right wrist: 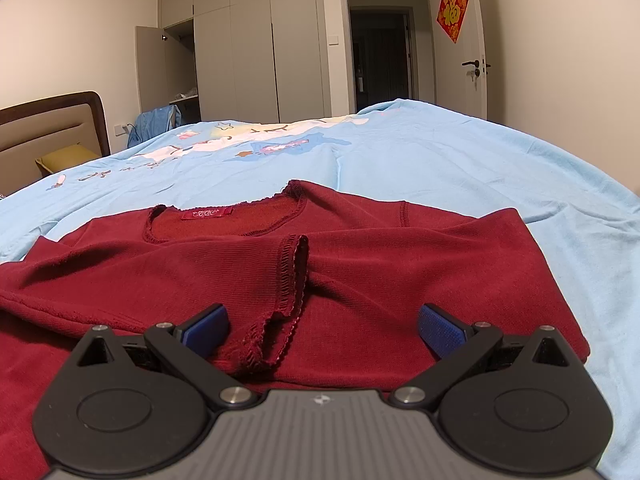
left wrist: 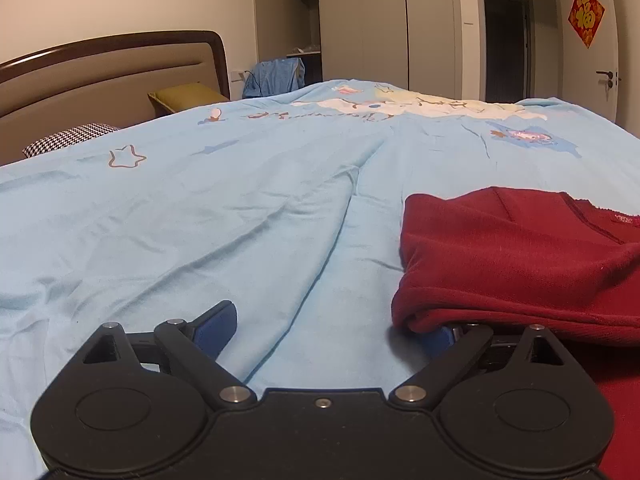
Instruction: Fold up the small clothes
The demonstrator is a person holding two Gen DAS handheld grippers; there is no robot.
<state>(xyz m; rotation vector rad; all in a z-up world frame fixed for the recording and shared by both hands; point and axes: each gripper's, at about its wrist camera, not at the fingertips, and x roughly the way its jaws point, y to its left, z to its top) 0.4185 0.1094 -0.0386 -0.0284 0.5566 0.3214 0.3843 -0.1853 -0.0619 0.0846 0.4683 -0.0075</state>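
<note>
A small dark red long-sleeved top (right wrist: pixel 360 264) lies on the light blue bedspread (right wrist: pixel 460 160), neck label up, with both sleeves folded across its front. My right gripper (right wrist: pixel 324 328) hovers open just above the top, and a frilled sleeve cuff (right wrist: pixel 292 280) lies between its blue pads (right wrist: pixel 440 332). In the left wrist view the same top (left wrist: pixel 520 256) fills the right side. My left gripper (left wrist: pixel 328 328) stands open at the top's left edge; the folded red cloth drapes over its right pad and hides most of it, while the left pad (left wrist: pixel 216 326) is over bare bedspread.
A brown padded headboard (left wrist: pixel 100 76), a yellow cushion (left wrist: pixel 188 96) and a checked pillow (left wrist: pixel 68 138) sit at the far left. Wardrobes (right wrist: pixel 248 60) with one door ajar, a blue garment (left wrist: pixel 276 76) and a dark doorway (right wrist: pixel 380 56) stand beyond the bed. Bare bedspread stretches left and ahead.
</note>
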